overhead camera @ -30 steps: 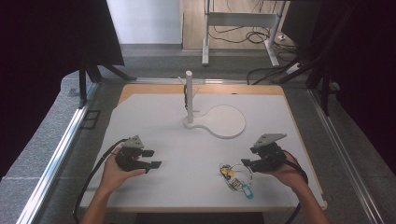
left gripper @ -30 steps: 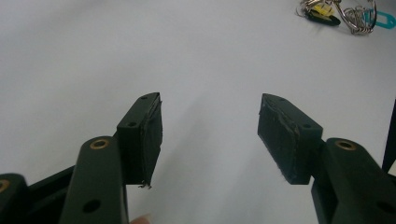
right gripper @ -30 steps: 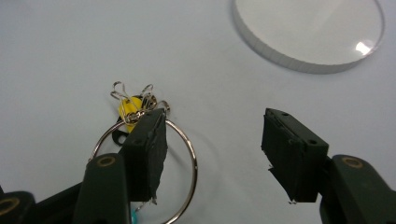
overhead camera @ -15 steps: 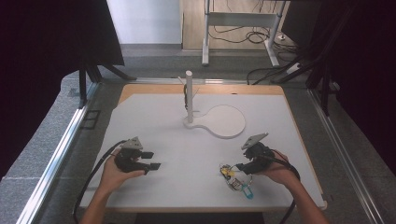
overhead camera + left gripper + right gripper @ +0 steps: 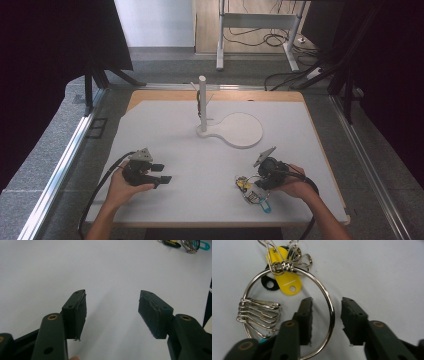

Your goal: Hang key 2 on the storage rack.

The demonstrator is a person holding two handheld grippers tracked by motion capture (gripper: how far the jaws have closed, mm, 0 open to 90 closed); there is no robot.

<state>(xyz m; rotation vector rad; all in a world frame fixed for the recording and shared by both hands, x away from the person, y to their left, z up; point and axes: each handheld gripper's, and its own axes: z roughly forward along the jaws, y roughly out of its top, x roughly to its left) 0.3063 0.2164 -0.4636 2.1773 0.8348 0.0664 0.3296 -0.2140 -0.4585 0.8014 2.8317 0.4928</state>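
Between right gripper fingers: wire of large metal key ring, lying flat on white table. Jaws just been closing, pads not yet pressing wire; gap visible each side. Beyond fingertips: yellow tag, black tag, small clips left of fingers. No readable writing on tags. Left gripper fingers wide apart, nothing between, key ring far ahead, well apart.

Left gripper rests low at the near left of the table, jaws spread wide with nothing between them. Right gripper sits at the near right, tilted down, jaws just closing, a gap between the pads
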